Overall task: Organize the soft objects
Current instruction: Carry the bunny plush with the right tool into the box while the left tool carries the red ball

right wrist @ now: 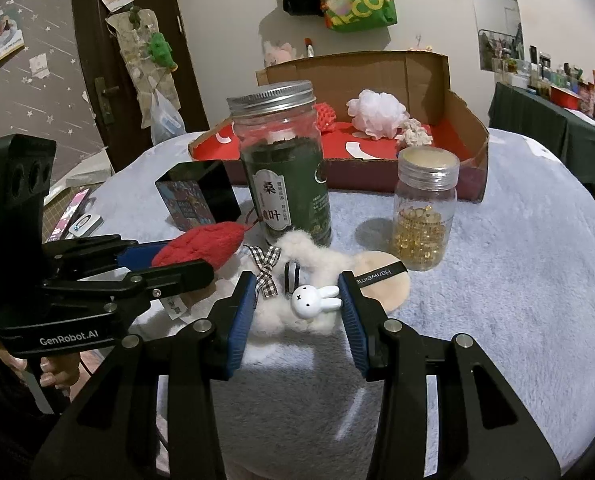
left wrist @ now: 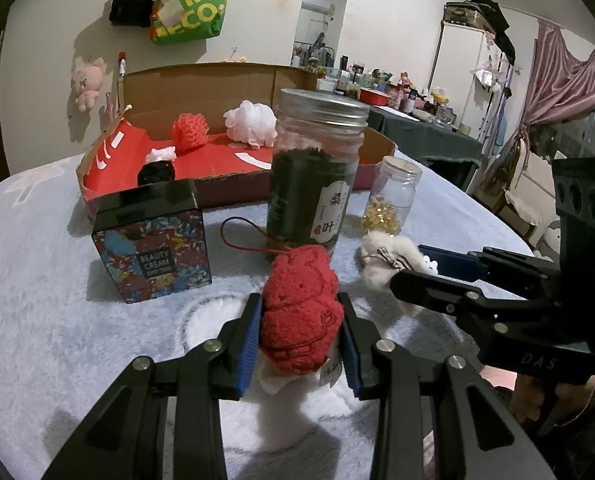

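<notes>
My left gripper is shut on a red plush toy with a red cord, just above the pale fleece table; it also shows in the right wrist view. My right gripper has its jaws around a cream fluffy hair clip with a white rabbit charm and checked bow; the pads look close to its sides, touching or not I cannot tell. The clip also shows in the left wrist view. A cardboard box with a red floor holds a red mesh ball, white puff and small black and white items.
A tall jar of dark tea leaves stands just behind both soft toys. A small jar of gold capsules and a beige powder puff lie right. A floral Beauty Cream tin stands left. The table edge curves away on all sides.
</notes>
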Demonstrator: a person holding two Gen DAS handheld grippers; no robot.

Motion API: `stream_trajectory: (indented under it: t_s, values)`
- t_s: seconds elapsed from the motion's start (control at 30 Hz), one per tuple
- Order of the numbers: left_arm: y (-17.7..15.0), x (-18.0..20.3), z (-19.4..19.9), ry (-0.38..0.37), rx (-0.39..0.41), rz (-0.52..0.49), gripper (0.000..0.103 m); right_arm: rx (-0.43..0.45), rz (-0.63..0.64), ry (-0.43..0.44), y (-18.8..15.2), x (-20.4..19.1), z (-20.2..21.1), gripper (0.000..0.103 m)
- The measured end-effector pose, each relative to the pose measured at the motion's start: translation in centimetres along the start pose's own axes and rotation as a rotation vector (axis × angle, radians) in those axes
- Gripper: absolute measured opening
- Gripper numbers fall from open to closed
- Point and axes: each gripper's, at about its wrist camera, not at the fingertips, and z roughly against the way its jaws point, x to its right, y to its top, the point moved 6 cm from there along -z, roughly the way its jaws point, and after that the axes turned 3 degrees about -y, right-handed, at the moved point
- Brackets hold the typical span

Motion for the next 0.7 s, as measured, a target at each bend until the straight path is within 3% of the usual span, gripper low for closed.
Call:
stream_trajectory:
  t_s: [0.37, 0.7]
  values:
    - [-0.9, -2.8, 2.1, 0.032, 0.005, 0.041, 0.038, -0.02, -0.039, -0.011, -0.4, 2.3, 0.4, 0.04]
    - [-2.3, -7.8, 4.6, 0.16, 0.001, 0.098, 0.038, -0.031, -0.083, -0.064, -0.6, 5.7, 1.3, 0.04]
